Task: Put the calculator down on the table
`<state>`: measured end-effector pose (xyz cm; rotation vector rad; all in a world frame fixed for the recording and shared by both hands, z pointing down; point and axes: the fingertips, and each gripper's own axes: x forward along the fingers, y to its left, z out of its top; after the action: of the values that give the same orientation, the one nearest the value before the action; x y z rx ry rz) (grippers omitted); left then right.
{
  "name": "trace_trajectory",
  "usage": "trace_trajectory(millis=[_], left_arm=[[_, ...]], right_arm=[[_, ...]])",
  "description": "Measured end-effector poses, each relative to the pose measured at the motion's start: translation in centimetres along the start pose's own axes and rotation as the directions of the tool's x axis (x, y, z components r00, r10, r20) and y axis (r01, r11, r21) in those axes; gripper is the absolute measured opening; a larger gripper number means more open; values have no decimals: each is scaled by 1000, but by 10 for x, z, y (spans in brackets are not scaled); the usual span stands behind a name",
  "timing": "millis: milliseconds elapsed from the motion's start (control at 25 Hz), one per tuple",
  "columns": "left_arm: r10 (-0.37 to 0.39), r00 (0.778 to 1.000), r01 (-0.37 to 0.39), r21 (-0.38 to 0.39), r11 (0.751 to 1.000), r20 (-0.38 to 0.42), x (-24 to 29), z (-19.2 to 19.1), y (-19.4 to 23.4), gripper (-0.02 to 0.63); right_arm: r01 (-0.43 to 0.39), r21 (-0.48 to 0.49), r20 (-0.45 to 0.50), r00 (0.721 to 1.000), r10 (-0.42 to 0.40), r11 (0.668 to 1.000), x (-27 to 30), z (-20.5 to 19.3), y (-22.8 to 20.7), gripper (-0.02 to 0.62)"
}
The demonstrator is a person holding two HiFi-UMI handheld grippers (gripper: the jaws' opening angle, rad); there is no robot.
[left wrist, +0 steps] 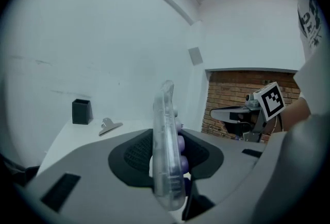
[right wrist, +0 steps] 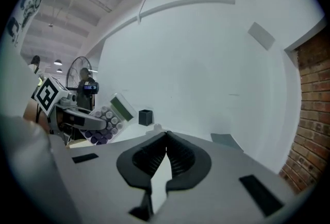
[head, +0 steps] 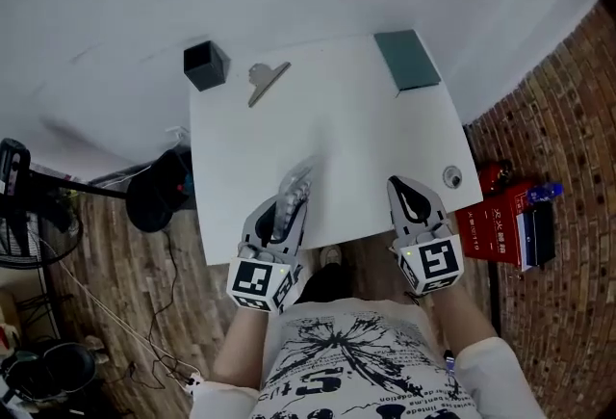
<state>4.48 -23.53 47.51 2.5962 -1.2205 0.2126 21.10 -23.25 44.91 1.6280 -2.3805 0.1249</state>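
My left gripper [head: 290,192] is shut on a clear plastic calculator [head: 291,199] with purple keys, just over the near edge of the white table [head: 356,118]. In the left gripper view the calculator [left wrist: 166,109] stands on edge between the jaws of the left gripper [left wrist: 167,140], which clamp its two faces. In the right gripper view the calculator [right wrist: 104,117] shows its keys and display. My right gripper [head: 398,184] hangs over the table's near right edge. The pads of the right gripper [right wrist: 166,135] meet at the tips with nothing held.
A black pen holder [head: 204,65] and a metal binder clip [head: 266,80] lie at the table's far left. A grey-green notebook [head: 407,59] sits at the far right corner, a small round thing [head: 452,177] near the right edge. Red boxes [head: 500,220] stand on the floor.
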Motion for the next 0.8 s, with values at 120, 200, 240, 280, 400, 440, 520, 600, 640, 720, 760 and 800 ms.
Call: trace_trajectory(millis=[120, 200, 240, 280, 400, 440, 520, 600, 640, 720, 760, 800], left_arm=[[-17, 999, 15, -51, 999, -50, 36, -15, 23, 146], [-26, 997, 19, -96, 995, -79, 58, -27, 39, 146], [-27, 995, 15, -118, 993, -96, 66, -33, 44, 146], [-26, 993, 9, -138, 990, -116, 73, -40, 47, 146], [-20, 984, -13, -184, 983, -176, 91, -59, 52, 146], [-17, 981, -22, -200, 980, -192, 97, -65, 54, 146], [-13, 977, -41, -246, 969, -214, 105, -75, 56, 146], [-13, 975, -56, -307, 950, -221, 112, -83, 57, 146], [-13, 975, -64, -336, 940, -222, 116, -86, 57, 146], [-3, 974, -85, -374, 923, -228, 123, -93, 59, 146], [6, 972, -98, -386, 917, -234, 126, -96, 58, 146], [13, 971, -110, -396, 912, -240, 129, -99, 57, 146]], right_arm=[[-10, 19, -25, 1000, 11, 1000, 38, -7, -9, 15], [-21, 26, -40, 999, 22, 999, 61, -10, -11, 15], [-31, 27, -49, 998, 32, 999, 69, -12, -11, 15], [-41, 26, -59, 997, 42, 999, 74, -14, -11, 15], [-67, 21, -80, 994, 69, 998, 86, -17, -12, 15], [-80, 20, -86, 993, 81, 997, 90, -19, -12, 15], [-110, 15, -98, 989, 111, 994, 97, -23, -9, 15], [-136, 10, -110, 985, 136, 991, 104, -28, -8, 15], [-148, 11, -117, 982, 149, 989, 108, -30, -8, 15], [-177, 14, -132, 975, 178, 984, 116, -31, -8, 15], [-191, 12, -137, 972, 191, 981, 120, -32, -9, 15], [-203, 9, -137, 970, 203, 979, 123, -31, -11, 15]])
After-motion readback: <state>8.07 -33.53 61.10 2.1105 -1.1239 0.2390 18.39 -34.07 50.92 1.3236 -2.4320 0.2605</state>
